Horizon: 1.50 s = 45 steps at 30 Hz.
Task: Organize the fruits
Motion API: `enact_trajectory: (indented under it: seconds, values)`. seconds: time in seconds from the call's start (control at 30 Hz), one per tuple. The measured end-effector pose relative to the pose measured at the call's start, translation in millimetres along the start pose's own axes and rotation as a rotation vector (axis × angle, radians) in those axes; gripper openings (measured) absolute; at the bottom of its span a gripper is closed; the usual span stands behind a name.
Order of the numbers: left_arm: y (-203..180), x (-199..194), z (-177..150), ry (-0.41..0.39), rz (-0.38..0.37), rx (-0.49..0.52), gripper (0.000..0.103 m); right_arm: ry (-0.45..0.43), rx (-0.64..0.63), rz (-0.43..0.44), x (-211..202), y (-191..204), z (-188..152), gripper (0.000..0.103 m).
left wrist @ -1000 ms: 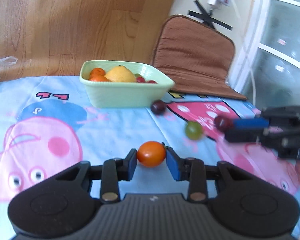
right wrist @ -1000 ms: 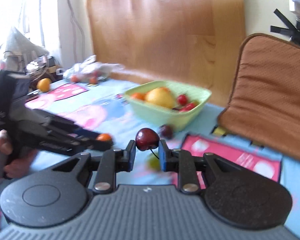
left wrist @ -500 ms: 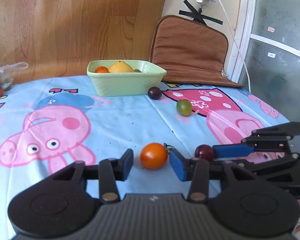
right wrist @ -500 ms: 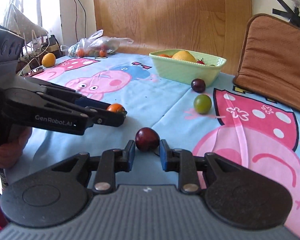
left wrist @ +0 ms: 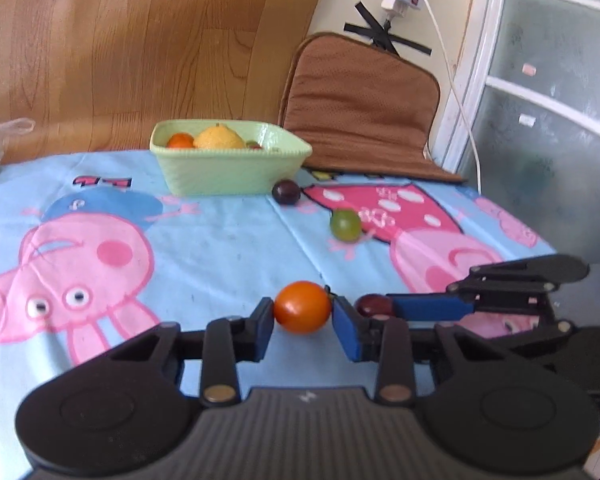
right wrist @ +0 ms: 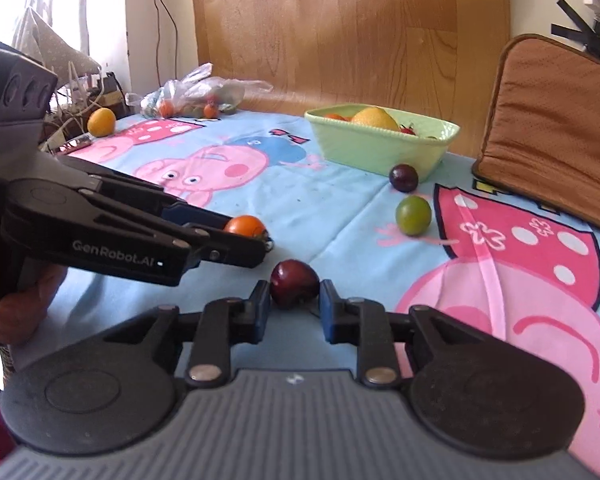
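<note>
My left gripper (left wrist: 302, 320) is shut on an orange tomato (left wrist: 302, 307), held low over the tablecloth. My right gripper (right wrist: 294, 304) is shut on a dark red cherry (right wrist: 294, 289), close beside the left one near the table's front. The cherry also shows in the left wrist view (left wrist: 374, 305), and the tomato in the right wrist view (right wrist: 244, 225). A pale green bowl (left wrist: 228, 172) with an orange fruit, a yellow fruit and small red ones stands at the back. A dark plum (left wrist: 286, 192) and a green fruit (left wrist: 345, 224) lie on the cloth in front of it.
A blue and pink cartoon-pig tablecloth (left wrist: 220, 248) covers the table. A brown cushioned chair back (left wrist: 360, 104) stands behind the bowl. A plastic bag of fruit (right wrist: 196, 96) and a loose orange (right wrist: 101, 122) lie at the far left. A cable hangs by the wall (left wrist: 452, 92).
A second ago both grippers held their fruits nearer the bowl. Both have come back to the table's front and lowered. The left jaws, wider half a second ago, have closed on the tomato.
</note>
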<state>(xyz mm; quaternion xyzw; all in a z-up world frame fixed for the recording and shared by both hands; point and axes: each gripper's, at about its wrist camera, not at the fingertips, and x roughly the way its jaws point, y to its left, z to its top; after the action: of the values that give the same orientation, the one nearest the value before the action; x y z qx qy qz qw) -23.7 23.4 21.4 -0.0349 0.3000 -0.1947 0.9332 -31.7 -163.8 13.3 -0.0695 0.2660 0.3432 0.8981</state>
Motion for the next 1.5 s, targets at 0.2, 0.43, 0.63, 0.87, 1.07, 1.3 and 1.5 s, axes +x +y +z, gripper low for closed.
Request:
enact_trajectory:
  seconds: [0.2,0.43,0.63,0.87,1.07,1.3,1.5]
  values:
    - [15.4,19.2,61.3,-0.070,0.045,0.035,0.032,-0.093,-0.015,-0.047,20.5,-19.1,42.3,0.029]
    - [49.3,79.0,131.3,-0.067,0.107,0.026,0.033,-0.140,0.014,-0.117,68.3,-74.3,89.8,0.029]
    - [73.1,131.2,168.4,-0.033,0.128,-0.002,0.033,-0.114,0.043,-0.162,113.2,-109.7,105.0,0.029]
    - [78.8,179.8,184.2,0.048,0.139,-0.001,0.050,-0.081,0.048,-0.181,137.5,-124.0,106.2,0.031]
    - [72.1,142.2,177.3,-0.027,0.125,-0.031,0.049,-0.170,0.118,-0.184,94.7,-128.4,105.5,0.041]
    - [46.5,86.0,127.1,-0.044,0.014,-0.016,0.047,-0.163,0.230,-0.173,34.0,-119.2,57.5,0.041]
    - [23.7,114.5,97.6,0.077,0.021,-0.029,0.048,-0.088,0.302,-0.124,23.4,-99.9,20.9,0.042]
